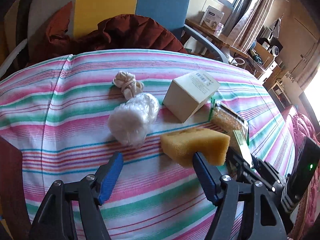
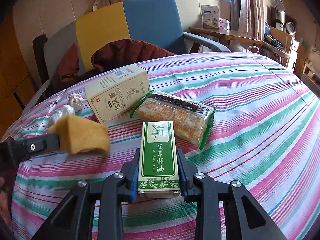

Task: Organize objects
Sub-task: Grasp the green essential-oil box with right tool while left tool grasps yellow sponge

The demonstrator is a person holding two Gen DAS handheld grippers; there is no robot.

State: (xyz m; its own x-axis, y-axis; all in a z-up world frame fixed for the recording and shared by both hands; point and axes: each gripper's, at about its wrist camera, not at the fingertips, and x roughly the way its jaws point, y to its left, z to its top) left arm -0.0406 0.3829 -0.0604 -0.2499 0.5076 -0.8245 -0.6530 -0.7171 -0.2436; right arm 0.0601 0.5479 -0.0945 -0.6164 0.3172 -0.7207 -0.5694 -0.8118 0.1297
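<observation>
a: what have the right tongs (image 2: 159,172) got?
b: they're closed on a small green and white essential oil box (image 2: 158,154), gripped by its two long sides and held low over the near part of the bed with the pink, green and white striped cover (image 2: 250,140).

a: and the left tongs (image 1: 158,160)?
b: the jaws stand wide apart. a yellow sponge block (image 1: 195,145) hangs on the tip of one blue pad, raised off the cover near the bed's middle; the other pad touches nothing, so they aren't pinching it.

a: what lies past them?
b: just beyond the green box is a clear, green-edged packet of crackers (image 2: 176,116), lying flat. left of it, touching its corner, a cream cardboard box with a barcode (image 2: 118,94) sits tilted. further left, toward the far edge, a crumpled white plastic bag (image 1: 134,118) lies against a knotted beige cloth (image 1: 128,84).

a: behind the bed?
b: a rust-brown jacket (image 1: 118,34) heaped on a blue and yellow chair (image 2: 152,20).
</observation>
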